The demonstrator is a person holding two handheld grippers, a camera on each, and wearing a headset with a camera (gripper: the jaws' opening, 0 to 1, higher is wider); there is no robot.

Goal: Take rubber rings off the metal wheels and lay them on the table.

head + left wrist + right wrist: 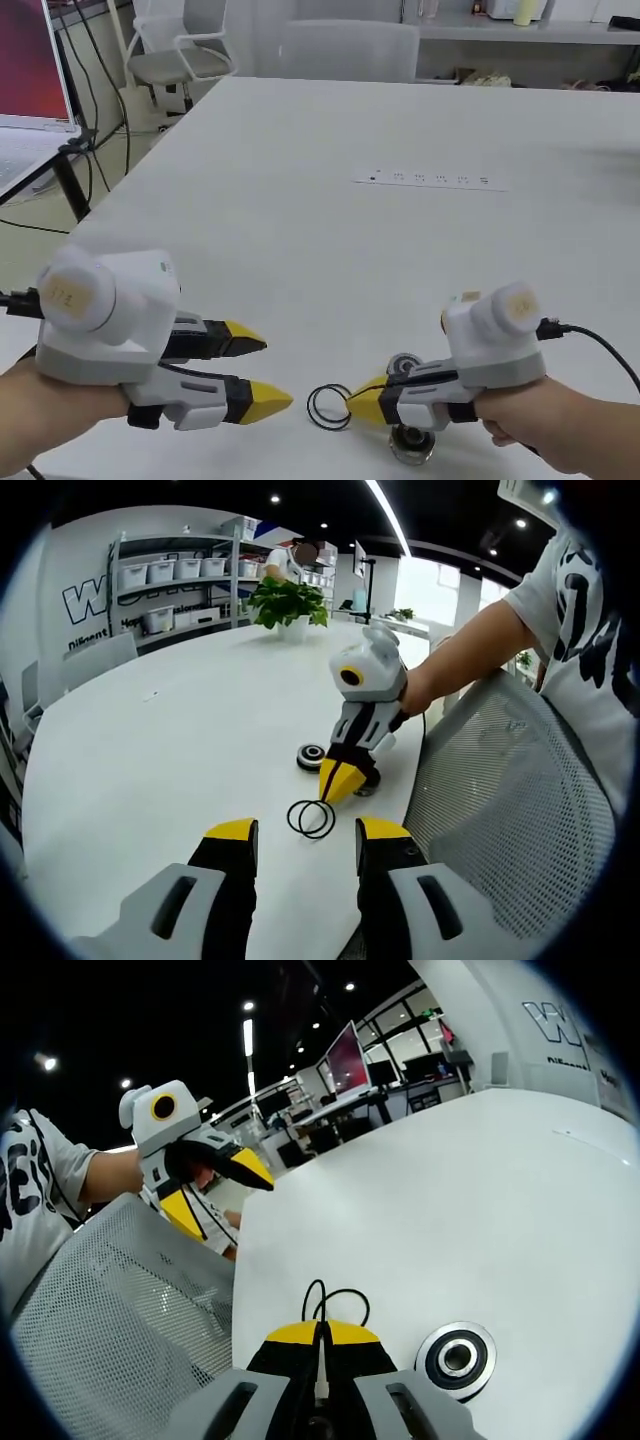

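Two thin black rubber rings (328, 407) lie overlapping on the white table (330, 250) near its front edge. My right gripper (358, 401) is shut, its yellow tips on the rings' near edge; in the right gripper view a strand of the rings (335, 1298) runs into the seam between the jaws (320, 1332). A metal wheel (457, 1358) with a black ring on it lies flat just right of those jaws. The head view shows that wheel (404, 364) behind the right gripper and a second wheel (412, 441) under it. My left gripper (262, 372) stands open, left of the rings (312, 818).
A white power strip (430, 180) lies mid-table. Office chairs (180, 55) stand beyond the far edge, and a laptop (25, 90) sits on a stand at the left. A grey mesh chair back (510, 780) is close behind the table's front edge.
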